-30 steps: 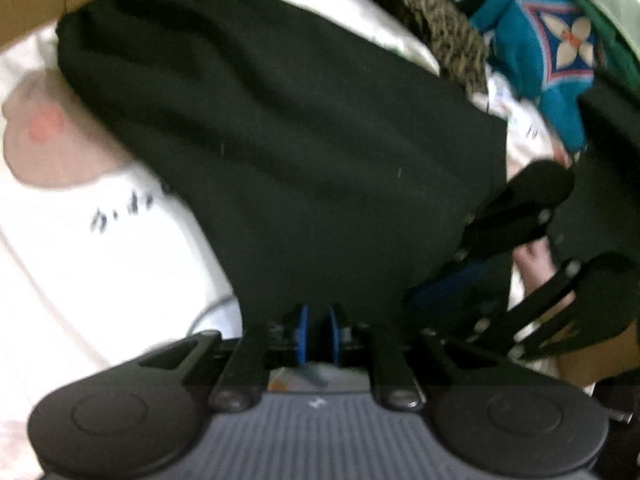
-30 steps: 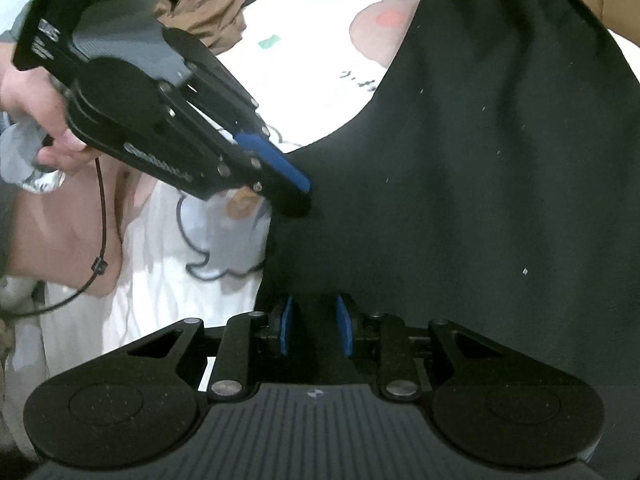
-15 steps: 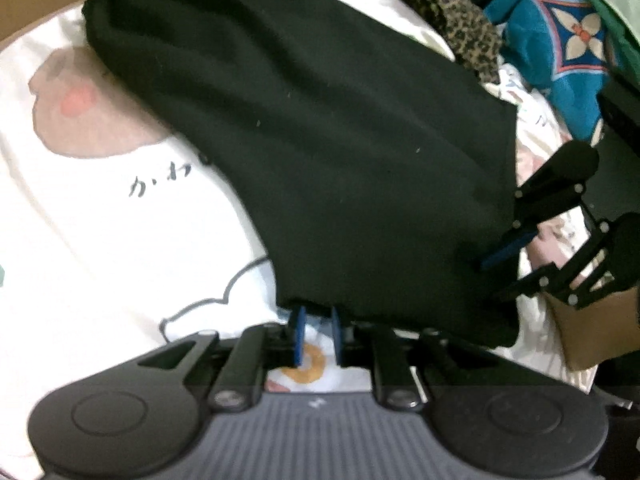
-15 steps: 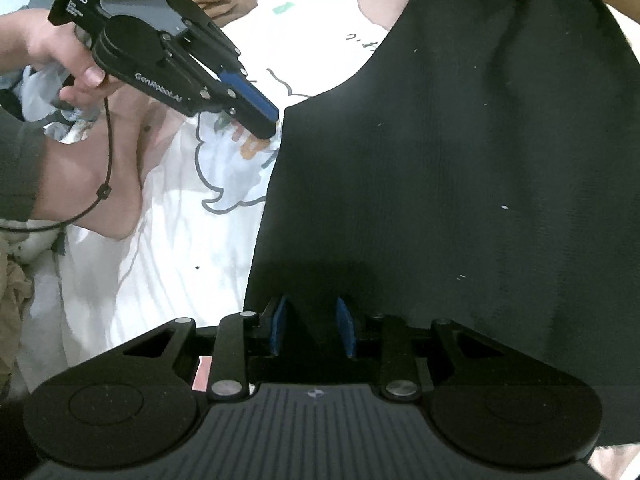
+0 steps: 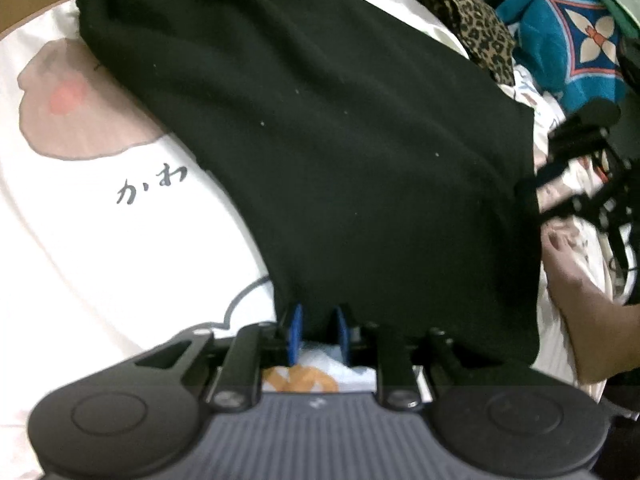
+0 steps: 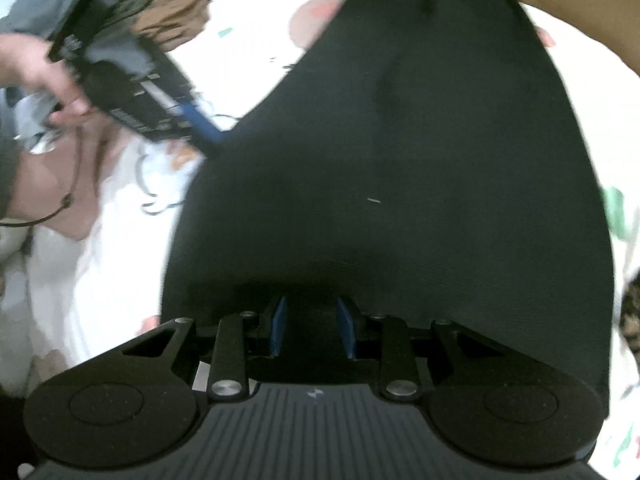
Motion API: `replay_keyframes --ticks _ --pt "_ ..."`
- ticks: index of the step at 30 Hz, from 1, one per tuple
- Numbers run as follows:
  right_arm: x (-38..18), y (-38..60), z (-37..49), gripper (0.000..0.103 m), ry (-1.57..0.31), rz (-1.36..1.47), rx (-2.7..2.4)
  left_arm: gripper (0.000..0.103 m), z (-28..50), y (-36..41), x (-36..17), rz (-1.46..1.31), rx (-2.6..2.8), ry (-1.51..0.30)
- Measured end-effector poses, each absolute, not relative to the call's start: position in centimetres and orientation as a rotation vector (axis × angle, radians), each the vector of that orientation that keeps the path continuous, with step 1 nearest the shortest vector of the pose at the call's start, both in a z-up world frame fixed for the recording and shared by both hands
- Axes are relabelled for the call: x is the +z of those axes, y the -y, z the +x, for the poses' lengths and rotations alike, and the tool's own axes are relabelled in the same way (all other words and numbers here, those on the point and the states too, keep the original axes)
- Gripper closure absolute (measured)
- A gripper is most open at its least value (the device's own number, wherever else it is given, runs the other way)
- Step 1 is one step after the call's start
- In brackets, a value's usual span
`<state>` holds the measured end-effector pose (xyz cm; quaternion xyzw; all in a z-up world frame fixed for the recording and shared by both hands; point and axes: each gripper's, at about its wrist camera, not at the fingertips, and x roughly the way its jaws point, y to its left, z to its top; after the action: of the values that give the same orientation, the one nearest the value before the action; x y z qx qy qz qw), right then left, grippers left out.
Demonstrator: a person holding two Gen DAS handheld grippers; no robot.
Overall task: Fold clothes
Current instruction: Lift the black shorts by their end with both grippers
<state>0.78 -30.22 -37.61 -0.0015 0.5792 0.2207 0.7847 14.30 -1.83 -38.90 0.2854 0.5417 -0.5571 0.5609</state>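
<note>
Black garment (image 5: 340, 152) lies spread on white printed bedsheet (image 5: 100, 240), near hem raised. Left tool (image 5: 316, 334) and right tool (image 6: 310, 326) each pinch a hem corner, pads nearly closed on cloth, keeping the edge taut for folding.

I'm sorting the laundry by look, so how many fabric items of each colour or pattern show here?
Black: 1, the black knit garment, held by both claws
White: 1, the white cartoon-print sheet under it
Leopard print: 1, the leopard-print cloth
Teal: 1, the teal flower-patterned cloth
Brown: 1, the crumpled brown cloth
Total: 5
</note>
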Motion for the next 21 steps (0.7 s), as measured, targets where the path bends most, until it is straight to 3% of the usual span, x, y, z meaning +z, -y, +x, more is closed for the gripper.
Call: replay_keyframes --ticks 4,8,11,21 --pt "-37.6 33.3 -0.4 0.068 -1.223 0.043 0.380 0.080 14.1 2.5 -38.2 0.709 -1.311 -1.281" --pt "-37.6 36.7 -1.9 0.068 -1.200 0.101 0.295 0.067 14.1 3.3 -37.2 0.735 -1.296 -1.302" --pt "-37.4 39.1 -3.0 0.068 -1.153 0.148 0.222 0.062 13.9 3.8 -36.5 0.749 -1.274 -1.314" --pt "-38.9 46.6 -6.6 0.068 -1.032 0.381 0.013 0.060 13.1 5.9 -34.7 0.680 -1.129 -1.389"
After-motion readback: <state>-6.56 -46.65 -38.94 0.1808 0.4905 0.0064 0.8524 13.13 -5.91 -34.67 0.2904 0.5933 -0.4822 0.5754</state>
